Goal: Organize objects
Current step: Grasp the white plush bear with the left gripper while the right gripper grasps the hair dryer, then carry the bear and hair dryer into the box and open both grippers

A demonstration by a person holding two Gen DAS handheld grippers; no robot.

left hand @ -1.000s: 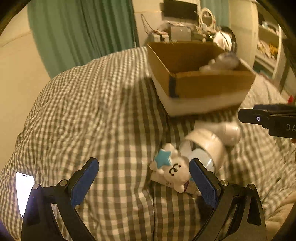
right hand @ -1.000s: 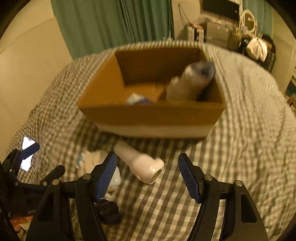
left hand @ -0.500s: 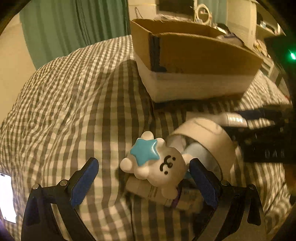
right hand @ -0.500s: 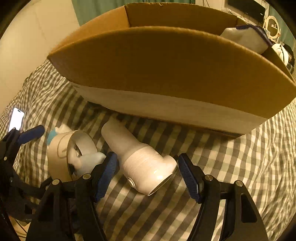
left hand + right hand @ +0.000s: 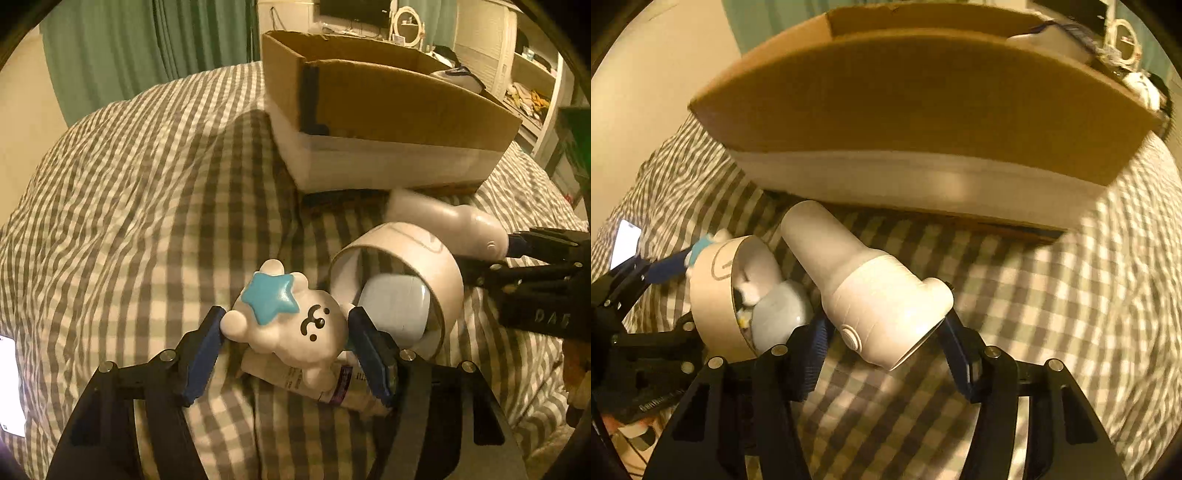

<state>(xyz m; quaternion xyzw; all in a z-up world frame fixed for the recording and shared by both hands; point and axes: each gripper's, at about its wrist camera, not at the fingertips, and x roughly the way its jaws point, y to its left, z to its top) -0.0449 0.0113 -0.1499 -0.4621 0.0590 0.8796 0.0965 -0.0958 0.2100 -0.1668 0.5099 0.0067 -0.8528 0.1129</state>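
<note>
A white bear figure with a blue star (image 5: 291,325) lies on a small bottle (image 5: 332,384) on the checked bedspread. My left gripper (image 5: 286,332) has its blue pads against both sides of the bear. A white hair dryer (image 5: 871,291) lies in front of the cardboard box (image 5: 916,99); it also shows in the left wrist view (image 5: 450,225). My right gripper (image 5: 882,343) has its pads on both sides of the dryer's head. A white round tin (image 5: 402,269) with a pale blue case (image 5: 395,310) inside lies between the two.
The cardboard box (image 5: 388,99) stands on the bed behind the objects, with a white item inside at its right end. A lit phone (image 5: 11,387) lies at the left on the bedspread (image 5: 129,206). Green curtains (image 5: 147,48) and shelves (image 5: 532,77) stand behind.
Both grippers moved forward and down. The left jaws narrowed from wide open onto the bear. The right jaws narrowed around the hair dryer's head.
</note>
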